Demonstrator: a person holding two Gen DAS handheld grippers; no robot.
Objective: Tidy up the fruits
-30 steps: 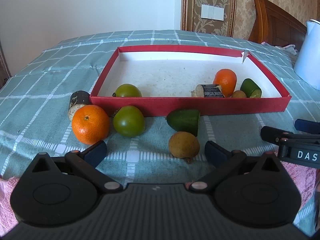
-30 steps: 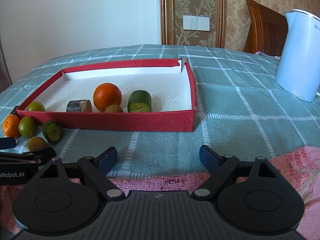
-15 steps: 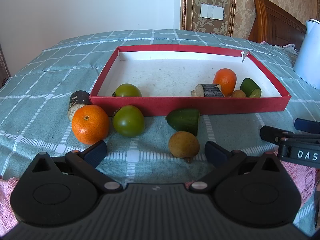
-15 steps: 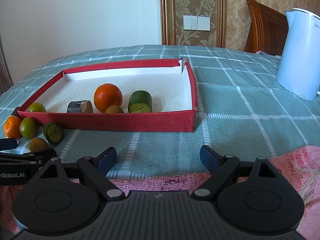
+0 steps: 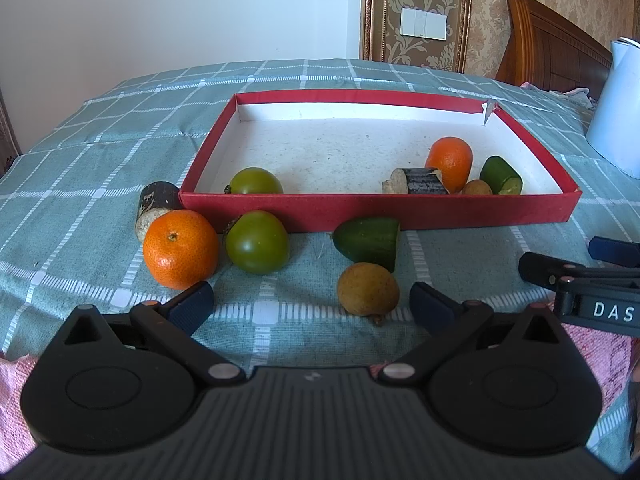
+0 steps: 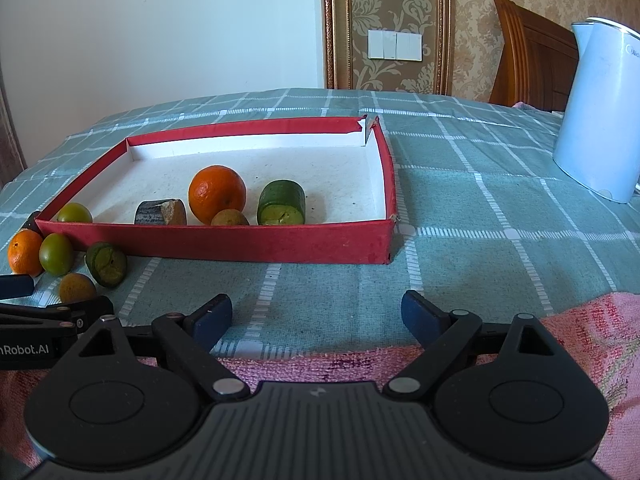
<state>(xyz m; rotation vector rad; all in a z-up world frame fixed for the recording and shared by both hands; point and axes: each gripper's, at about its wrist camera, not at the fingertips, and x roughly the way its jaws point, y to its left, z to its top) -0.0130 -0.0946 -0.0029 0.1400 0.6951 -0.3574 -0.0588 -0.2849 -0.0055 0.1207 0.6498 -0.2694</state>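
A red tray (image 5: 400, 210) (image 6: 224, 240) lies on the green checked cloth. It holds a green tomato (image 5: 256, 181), a dark cane piece (image 5: 420, 181), an orange (image 5: 450, 162), a small brown fruit (image 5: 477, 188) and a cucumber piece (image 5: 500, 174). In front of it lie an orange (image 5: 180, 248), a green tomato (image 5: 258, 247), a cucumber piece (image 5: 368, 238), a brown fruit (image 5: 367, 289) and a cane piece (image 5: 157, 204). My left gripper (image 5: 312, 306) is open and empty, just short of the brown fruit. My right gripper (image 6: 318, 316) is open and empty over bare cloth.
A white kettle (image 6: 600, 108) stands at the right on the cloth. A pink towel (image 6: 580, 340) lies along the near edge. A wooden headboard (image 5: 552, 48) and a wall rise behind the tray.
Both grippers have barely shifted. The fruits have not moved.
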